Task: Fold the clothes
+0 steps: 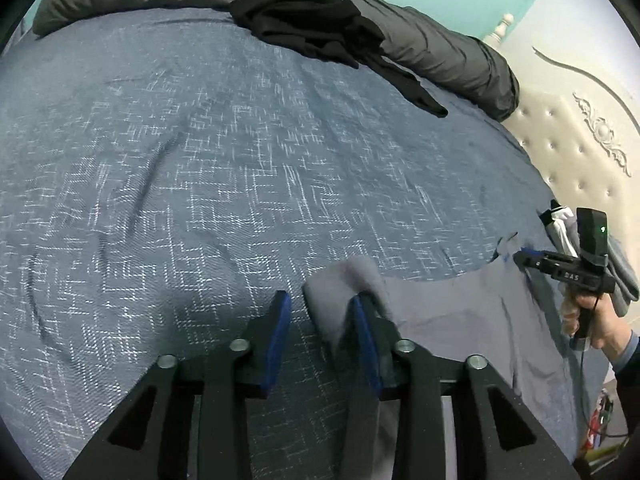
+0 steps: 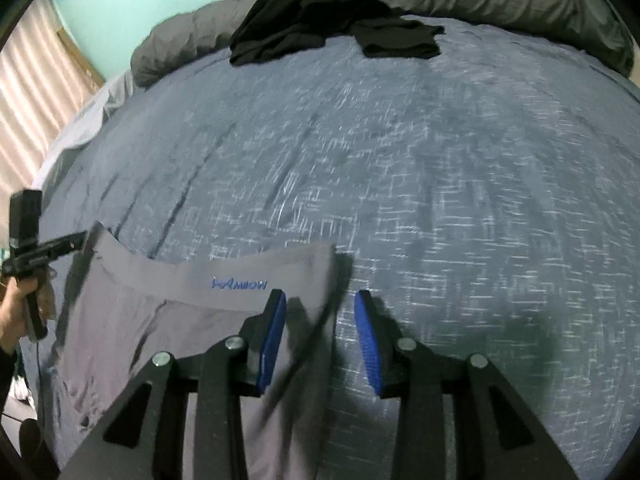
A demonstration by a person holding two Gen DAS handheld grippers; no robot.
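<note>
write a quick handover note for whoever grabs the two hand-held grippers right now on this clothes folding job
Left hand-held gripper: jaws apart, a bunched corner of the grey underwear draped over its right finger, not pinched.
Right hand-held gripper: open, straddling the waistband's other corner, not clamped.
Grey underwear lies spread on the blue bedspread, waistband facing away, no fold visible.
Black garments sit unfolded at the far edge by the dark duvet.
Done: grey piece laid out. Left: fold it, then the black pieces.
</note>
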